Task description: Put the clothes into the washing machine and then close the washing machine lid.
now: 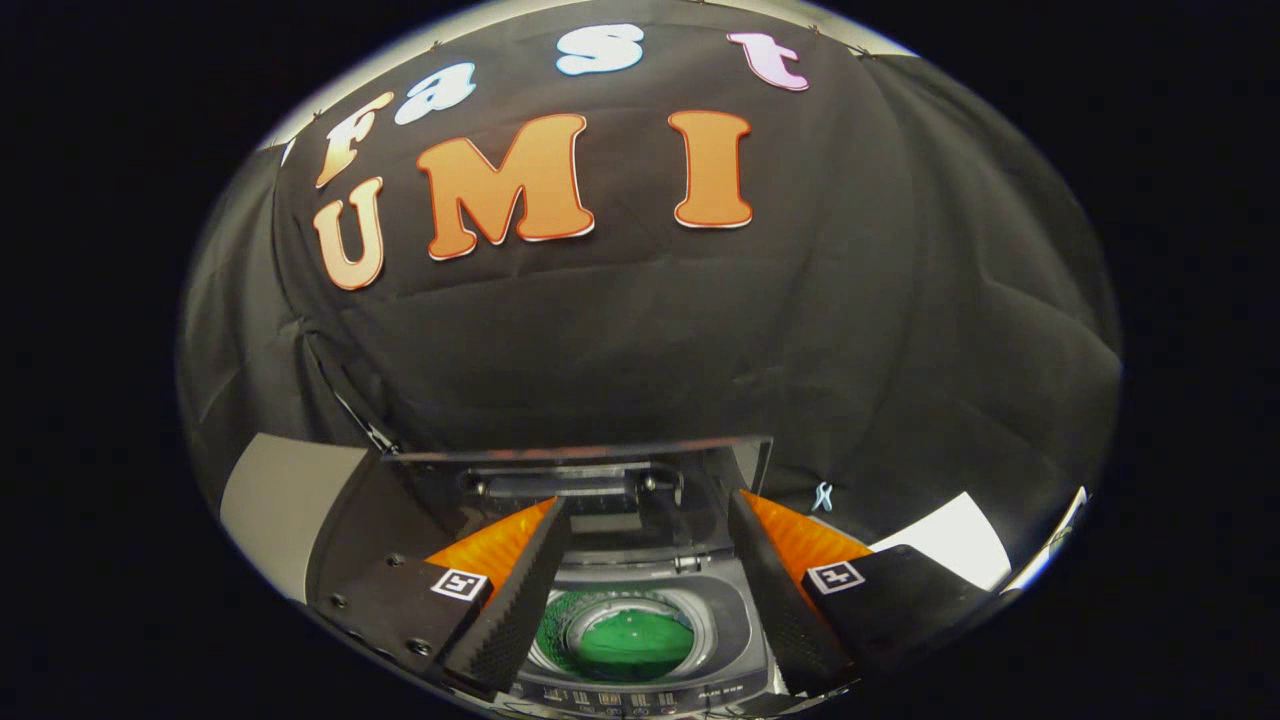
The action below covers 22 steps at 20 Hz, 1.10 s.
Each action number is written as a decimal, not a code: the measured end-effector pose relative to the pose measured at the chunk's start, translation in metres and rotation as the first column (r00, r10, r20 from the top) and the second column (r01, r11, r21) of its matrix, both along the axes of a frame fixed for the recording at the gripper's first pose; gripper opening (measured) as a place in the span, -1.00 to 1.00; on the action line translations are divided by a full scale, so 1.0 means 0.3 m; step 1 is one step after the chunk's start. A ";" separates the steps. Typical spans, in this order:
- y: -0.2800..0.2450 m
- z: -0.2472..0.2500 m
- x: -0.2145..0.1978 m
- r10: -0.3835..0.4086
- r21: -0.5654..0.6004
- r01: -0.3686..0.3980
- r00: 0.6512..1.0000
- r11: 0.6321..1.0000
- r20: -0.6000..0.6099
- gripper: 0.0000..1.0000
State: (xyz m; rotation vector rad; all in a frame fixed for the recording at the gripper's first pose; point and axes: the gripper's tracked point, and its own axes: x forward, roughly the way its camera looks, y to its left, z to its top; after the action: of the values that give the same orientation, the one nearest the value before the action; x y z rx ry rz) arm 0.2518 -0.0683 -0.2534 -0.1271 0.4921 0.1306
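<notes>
Black cloth hung behind the washer (640,600), whose lid (590,475) stood raised; green clothes (635,640) already lay in the drum, and the tool (640,590), wide open and empty, would likely best take the stiff, light lid by its top edge.

You get a dim, sharp view with strong fisheye bending outward; brightest are the lit washing machine (640,620) drum and pale floor patches.
</notes>
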 end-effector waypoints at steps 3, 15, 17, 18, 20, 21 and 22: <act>0.064 0.019 0.113 0.035 0.004 -0.035 0.999 0.999 0.035 1.00; 0.164 -0.183 0.241 0.127 0.027 -0.128 0.992 0.991 0.027 0.97; 0.155 -0.181 0.217 0.126 0.035 -0.127 0.992 0.991 0.023 0.96; 0.144 -0.183 0.209 0.121 0.028 -0.122 0.992 0.992 0.024 0.97; 0.136 -0.175 0.181 0.120 0.028 -0.121 0.992 0.992 0.024 0.99; 0.134 -0.171 0.165 0.123 0.027 -0.123 0.992 0.992 0.021 0.99; 0.128 -0.174 0.148 0.125 0.027 -0.125 0.992 0.992 0.018 0.99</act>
State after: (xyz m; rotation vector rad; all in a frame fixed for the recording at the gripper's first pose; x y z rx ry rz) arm 0.2962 -0.0300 -0.3057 -0.1309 0.4655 0.2590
